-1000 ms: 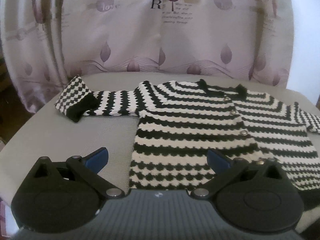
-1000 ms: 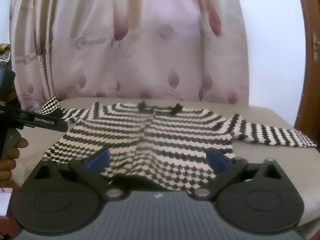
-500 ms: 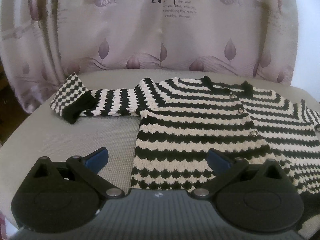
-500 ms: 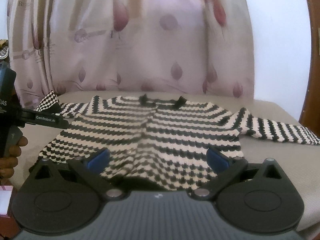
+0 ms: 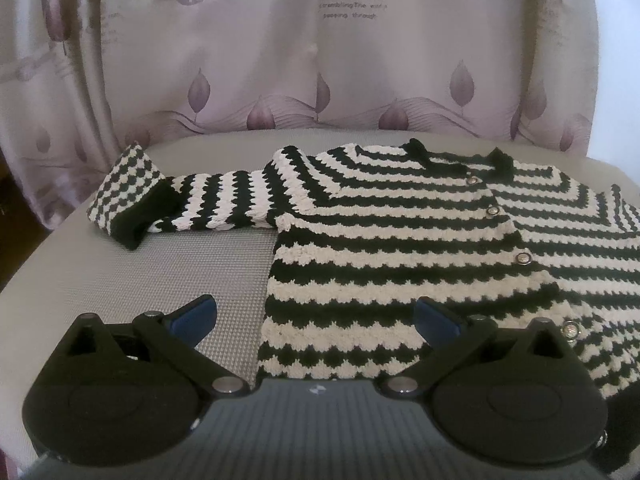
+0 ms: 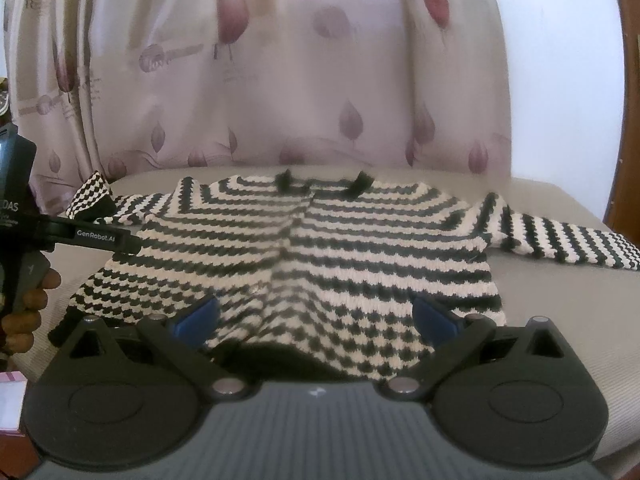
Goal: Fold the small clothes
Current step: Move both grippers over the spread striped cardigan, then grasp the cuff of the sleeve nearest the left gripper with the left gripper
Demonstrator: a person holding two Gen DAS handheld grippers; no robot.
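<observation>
A small black-and-white striped cardigan (image 5: 400, 248) is laid flat and face up on a grey table (image 5: 120, 280), with pink leaf-print curtains (image 5: 320, 60) hung behind it. In the left wrist view, the cardigan is seen from 12 to 3 o'clock, with one sleeve (image 5: 208, 200) stretched out toward 10 o'clock and its checked cuff (image 5: 128, 188) turned up at the end. Shiny buttons (image 5: 522, 259) are lined up down the front. The left gripper (image 5: 316, 320) is held wide apart over the cardigan's near hem, with nothing pinched. In the right wrist view, the right gripper (image 6: 316, 316) is also spread wide and empty above the hem (the knit looks a bit blurry here), and the other sleeve (image 6: 560, 240) is stretched toward 3 o'clock. At 9 o'clock, a hand (image 6: 28, 308) is seen wrapped around the left gripper's handle.
</observation>
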